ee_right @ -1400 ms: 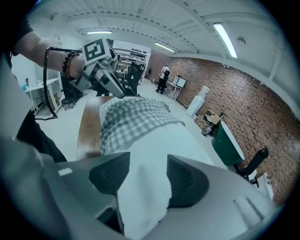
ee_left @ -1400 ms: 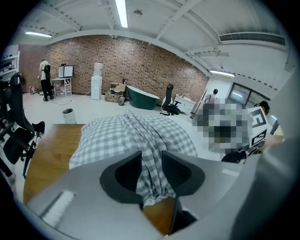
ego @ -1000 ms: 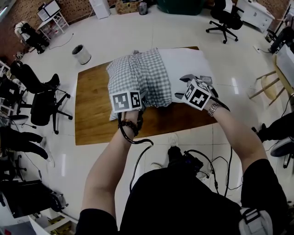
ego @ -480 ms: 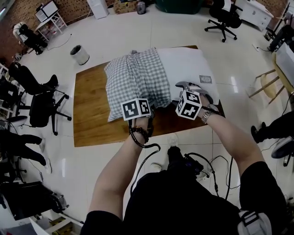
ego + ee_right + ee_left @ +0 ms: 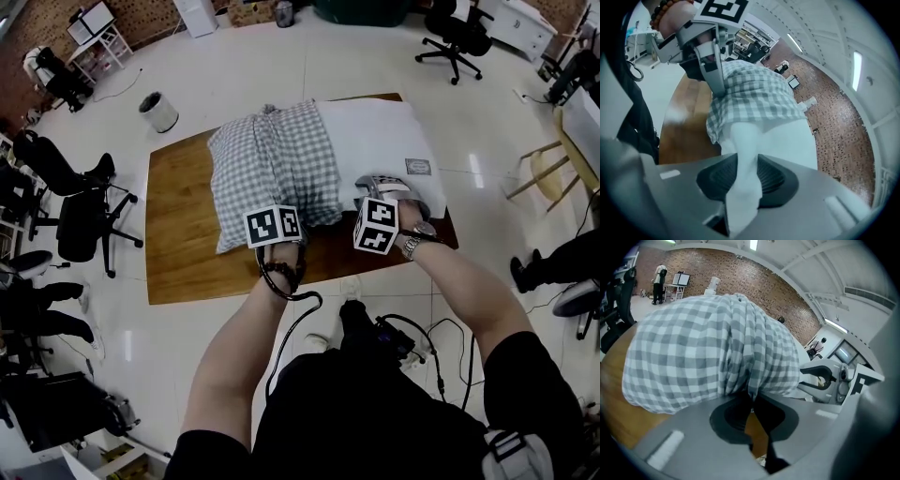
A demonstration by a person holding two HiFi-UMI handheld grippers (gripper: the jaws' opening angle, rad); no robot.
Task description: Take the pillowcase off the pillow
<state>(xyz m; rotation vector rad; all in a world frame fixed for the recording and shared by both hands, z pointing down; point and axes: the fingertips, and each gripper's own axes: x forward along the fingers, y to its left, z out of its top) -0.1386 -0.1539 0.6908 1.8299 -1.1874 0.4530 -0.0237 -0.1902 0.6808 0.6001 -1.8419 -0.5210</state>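
Since the earlier frame both tools were lowered to the pillow's near edge, and their jaws have just been closing. The checked pillowcase [image 5: 277, 164], covering the left half of the white pillow [image 5: 375, 141] on the wooden counter [image 5: 187, 253], is pinched at its hem by the left tool [image 5: 750, 397]. Bare pillow fabric is pinched by the right tool [image 5: 743, 183]. Both are judged soft, light and limp, so the hem is best held.

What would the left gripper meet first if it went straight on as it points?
The checked pillowcase: the left gripper, whose jaws have just been closing, already pinches its edge; the pillow likely lies right behind.
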